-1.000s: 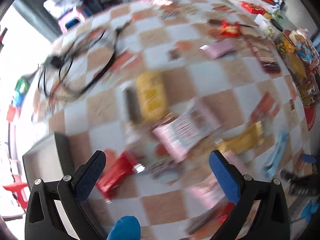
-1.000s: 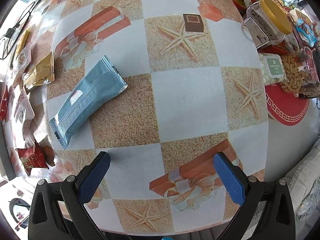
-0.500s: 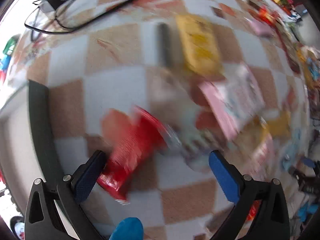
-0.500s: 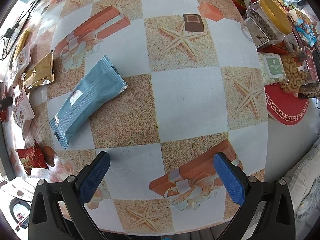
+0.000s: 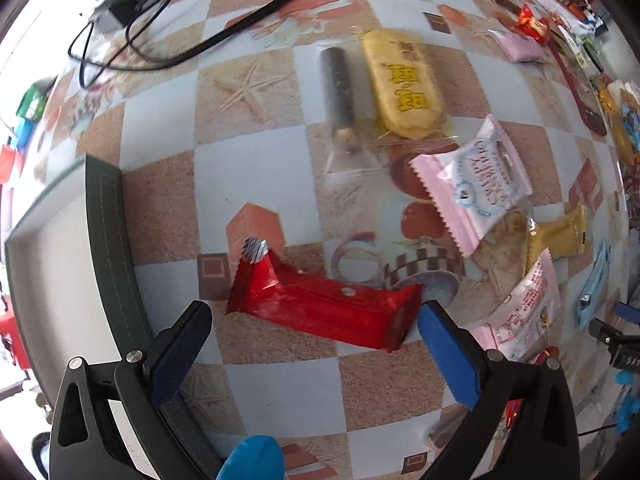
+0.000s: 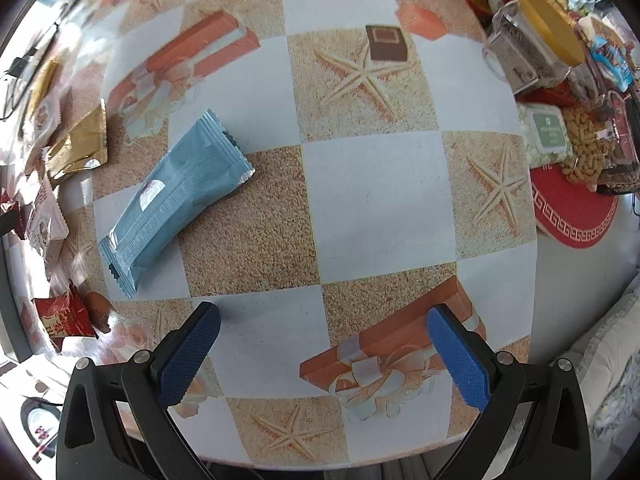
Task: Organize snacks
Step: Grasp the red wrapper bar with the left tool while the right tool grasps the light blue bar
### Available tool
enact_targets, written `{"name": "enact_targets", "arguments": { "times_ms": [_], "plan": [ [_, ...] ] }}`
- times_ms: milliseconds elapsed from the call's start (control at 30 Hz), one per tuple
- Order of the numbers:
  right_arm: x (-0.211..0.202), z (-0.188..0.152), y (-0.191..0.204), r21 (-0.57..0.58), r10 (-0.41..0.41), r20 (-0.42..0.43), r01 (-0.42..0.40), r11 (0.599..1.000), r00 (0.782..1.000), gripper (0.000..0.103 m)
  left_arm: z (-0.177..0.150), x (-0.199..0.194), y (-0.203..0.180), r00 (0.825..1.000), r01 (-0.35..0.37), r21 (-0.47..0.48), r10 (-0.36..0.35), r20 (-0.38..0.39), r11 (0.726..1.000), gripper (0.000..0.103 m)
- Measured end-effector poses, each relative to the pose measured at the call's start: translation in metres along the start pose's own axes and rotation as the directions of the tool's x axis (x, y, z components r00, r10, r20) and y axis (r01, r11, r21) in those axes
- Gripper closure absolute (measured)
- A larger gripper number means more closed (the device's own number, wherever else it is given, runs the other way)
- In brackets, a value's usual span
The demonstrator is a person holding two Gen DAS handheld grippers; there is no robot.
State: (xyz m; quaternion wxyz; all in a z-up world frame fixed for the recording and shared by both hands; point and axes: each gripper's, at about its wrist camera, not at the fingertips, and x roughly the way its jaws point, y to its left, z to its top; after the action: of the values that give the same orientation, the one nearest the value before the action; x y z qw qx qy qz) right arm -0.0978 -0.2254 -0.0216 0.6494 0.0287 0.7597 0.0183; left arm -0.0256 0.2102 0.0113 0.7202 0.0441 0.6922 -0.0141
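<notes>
The left gripper [image 5: 308, 332] has swung down over the long red foil snack packet [image 5: 320, 304], jaws wide to straddle it, while the right gripper [image 6: 320, 340] waits, equally wide.

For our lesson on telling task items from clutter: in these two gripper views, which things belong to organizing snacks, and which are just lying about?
Part of the job:
red snack packet
yellow snack packet
pink snack packet
blue snack packet
gold snack packet
left gripper, open

Just lying about:
black cable
yellow-lidded jar
red mat

Left claw [image 5: 308, 340] spread wide, blue pads tilted down toward the table. Right claw [image 6: 320, 340] likewise spread wide, hanging above the table, gripping nothing.
</notes>
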Motion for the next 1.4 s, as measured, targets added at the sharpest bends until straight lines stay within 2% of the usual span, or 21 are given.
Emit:
{"name": "enact_targets", "arguments": {
  "times_ms": [33, 133, 200, 267, 367, 467, 533, 567, 600, 633, 767, 867, 1067, 1133, 1200, 1233, 1400],
  "plan": [
    [0.000, 0.004, -0.001, 0.038, 0.019, -0.038, -0.017, 0.999, 0.999, 0.000, 0.019, -0.005, -0.011, 1.000, -0.009, 0.007, 0.009, -0.001, 1.000, 0.000],
    [-0.014, 0.007, 0.000, 0.147, 0.174, -0.002, -0.172, 0.974, 0.985, 0.000, 0.024, -0.013, -0.024, 0.999, -0.034, 0.020, 0.034, 0.012, 0.999, 0.000],
    [-0.020, 0.011, 0.004, 0.199, 0.231, 0.020, -0.231, 0.952, 0.973, 0.000, 0.029, -0.017, -0.019, 1.000, -0.025, -0.055, 0.025, -0.014, 0.998, 0.000],
    [-0.023, 0.016, 0.008, 0.225, 0.237, 0.031, -0.237, 0.945, 0.971, 0.000, 0.031, -0.023, -0.006, 1.000, 0.012, -0.171, -0.016, -0.021, 0.985, 0.000],
    [-0.026, 0.026, 0.013, 0.257, 0.202, 0.045, -0.207, 0.944, 0.978, 0.000, 0.039, -0.024, 0.008, 0.998, 0.034, -0.319, -0.050, -0.041, 0.947, 0.000],
    [-0.032, 0.040, 0.014, 0.281, 0.206, 0.037, -0.208, 0.937, 0.978, 0.000, 0.043, -0.016, 0.005, 0.994, 0.001, -0.374, -0.041, -0.099, 0.927, 0.000],
    [-0.033, 0.046, 0.015, 0.291, 0.188, 0.019, -0.185, 0.938, 0.982, 0.000, 0.044, -0.011, 0.000, 0.991, -0.066, -0.349, 0.022, -0.128, 0.935, 0.000],
    [-0.035, 0.049, 0.015, 0.292, 0.178, 0.016, -0.175, 0.940, 0.984, 0.000, 0.031, -0.012, -0.004, 0.988, -0.119, -0.313, 0.080, -0.135, 0.942, 0.000],
    [-0.037, 0.051, 0.014, 0.293, 0.166, 0.014, -0.163, 0.942, 0.986, 0.000, 0.017, -0.015, -0.008, 0.985, -0.145, -0.288, 0.111, -0.134, 0.946, 0.000],
    [-0.039, 0.054, 0.013, 0.296, 0.161, 0.010, -0.157, 0.942, 0.987, 0.000, 0.013, -0.016, -0.009, 0.986, -0.142, -0.276, 0.112, -0.123, 0.950, 0.000],
    [-0.036, 0.061, 0.013, 0.322, 0.159, -0.002, -0.150, 0.935, 0.987, 0.000, -0.007, -0.016, -0.004, 0.991, -0.104, -0.292, 0.073, -0.115, 0.951, 0.000],
    [-0.036, 0.074, 0.012, 0.329, 0.173, -0.005, -0.162, 0.930, 0.985, 0.000, -0.012, -0.016, -0.007, 0.992, -0.106, -0.290, 0.080, -0.102, 0.951, 0.000],
    [-0.033, 0.095, 0.017, 0.327, 0.144, -0.017, -0.130, 0.936, 0.989, 0.000, 0.006, -0.016, -0.036, 0.993, -0.102, -0.137, 0.094, -0.068, 0.985, 0.000],
    [-0.033, 0.103, 0.017, 0.332, 0.128, -0.023, -0.113, 0.936, 0.992, 0.000, 0.010, -0.012, -0.043, 0.996, -0.073, -0.120, 0.065, -0.066, 0.990, 0.000],
    [-0.032, 0.111, 0.020, 0.315, 0.092, -0.046, -0.073, 0.946, 0.995, 0.000, 0.014, -0.008, -0.044, 0.997, 0.012, -0.143, -0.024, -0.079, 0.990, 0.000],
    [-0.030, 0.111, 0.024, 0.308, 0.078, -0.052, -0.059, 0.950, 0.996, 0.000, 0.015, -0.006, -0.040, 0.996, 0.033, -0.159, -0.045, -0.073, 0.987, 0.000],
    [-0.030, 0.120, 0.032, 0.303, 0.066, -0.047, -0.049, 0.952, 0.997, 0.000, 0.015, -0.007, -0.047, 0.998, 0.030, -0.155, -0.038, -0.048, 0.987, 0.000]
  ]
}}
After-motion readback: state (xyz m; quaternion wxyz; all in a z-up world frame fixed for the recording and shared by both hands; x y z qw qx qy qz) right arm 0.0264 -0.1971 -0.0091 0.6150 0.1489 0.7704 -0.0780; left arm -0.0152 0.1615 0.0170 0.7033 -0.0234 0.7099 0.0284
